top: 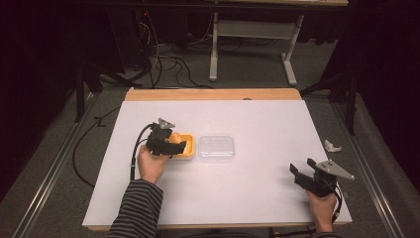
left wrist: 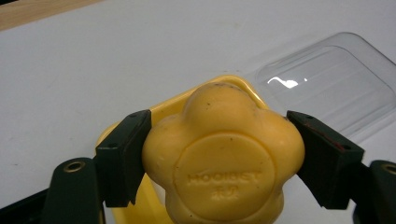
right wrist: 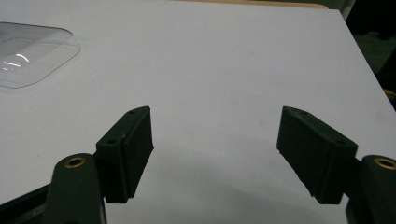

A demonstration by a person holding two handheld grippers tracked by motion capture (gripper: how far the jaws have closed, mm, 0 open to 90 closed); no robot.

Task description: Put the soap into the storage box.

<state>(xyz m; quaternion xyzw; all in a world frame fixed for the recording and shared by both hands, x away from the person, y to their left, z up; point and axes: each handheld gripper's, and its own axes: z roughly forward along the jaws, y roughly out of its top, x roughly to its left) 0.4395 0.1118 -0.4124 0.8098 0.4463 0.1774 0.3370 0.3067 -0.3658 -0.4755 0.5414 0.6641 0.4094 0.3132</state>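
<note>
Left fingers: the two black pads (left wrist: 123, 156) are clamped on the yellow flower-shaped soap bar with the embossed round stamp (left wrist: 224, 161), one pad on each flank; the lobed top pokes up past the fingertips.
Left gripper: the left gripper (top: 173, 144) sits over the tray in the high view, soap squeezed between the tips.
Below the fingers: the yellow rectangular plastic tray (left wrist: 187, 100) lies under and just behind the held soap; its rim peeks out past the left pad; whether the soap touches the tray floor, cannot tell.
Beyond the fingers: the clear rectangular plastic lid (left wrist: 327, 79) lies flat just past the right pad, close beside the tray but apart from it (top: 216, 148).
Right fingers: the black pads (right wrist: 128, 154) stand wide apart with nothing between them; bare white tabletop (right wrist: 215, 93) shows through the gap.
Right gripper: the right gripper (top: 303, 173) hovers well apart from the tray, near the table's right edge; the clear lid sits far off past its left fingertip (right wrist: 32, 51).
Farther out: a striped sleeve (top: 138, 208) behind the left hand (top: 151, 163).
</note>
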